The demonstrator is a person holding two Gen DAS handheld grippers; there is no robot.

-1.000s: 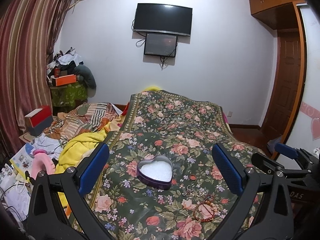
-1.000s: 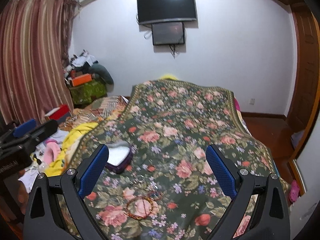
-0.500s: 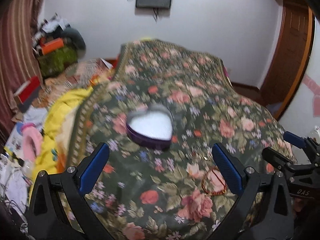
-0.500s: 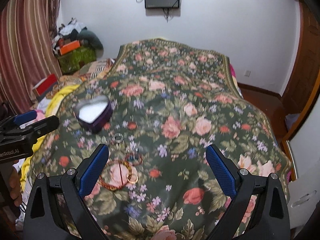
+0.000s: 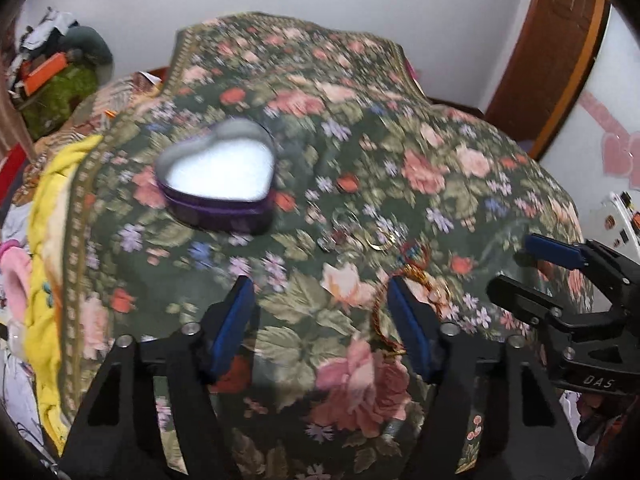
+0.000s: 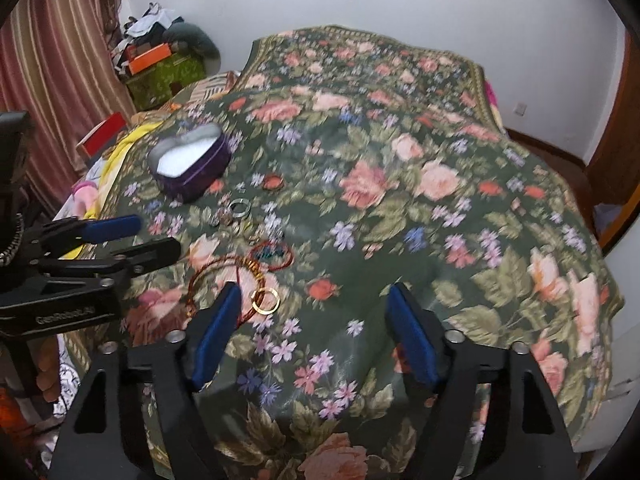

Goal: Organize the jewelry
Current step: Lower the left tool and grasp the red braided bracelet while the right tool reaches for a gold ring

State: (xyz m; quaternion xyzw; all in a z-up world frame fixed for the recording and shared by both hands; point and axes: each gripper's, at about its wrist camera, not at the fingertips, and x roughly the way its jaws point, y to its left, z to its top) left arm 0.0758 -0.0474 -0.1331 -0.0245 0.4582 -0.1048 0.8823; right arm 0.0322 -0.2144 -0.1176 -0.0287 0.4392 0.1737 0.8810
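Bed covered by floral bedspread point(image 6: 400, 168). Purple heart-shaped tin point(image 6: 188, 160) sits open on it, white lining showing. Just beside the tin: silver ring point(image 6: 240, 207), red bangles point(image 6: 270, 256), gold ring point(image 6: 265, 300). Left gripper point(image 5: 320, 320) and right gripper point(image 6: 314, 328) both hover near the tin, jaws apart, holding nothing.

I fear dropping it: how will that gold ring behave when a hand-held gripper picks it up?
The gold ring looks thin and rigid, lying flat on the soft floral bedspread, so the pads may press it into the fabric. It probably weighs little. Smooth metal may slip; set on edge, it could roll.
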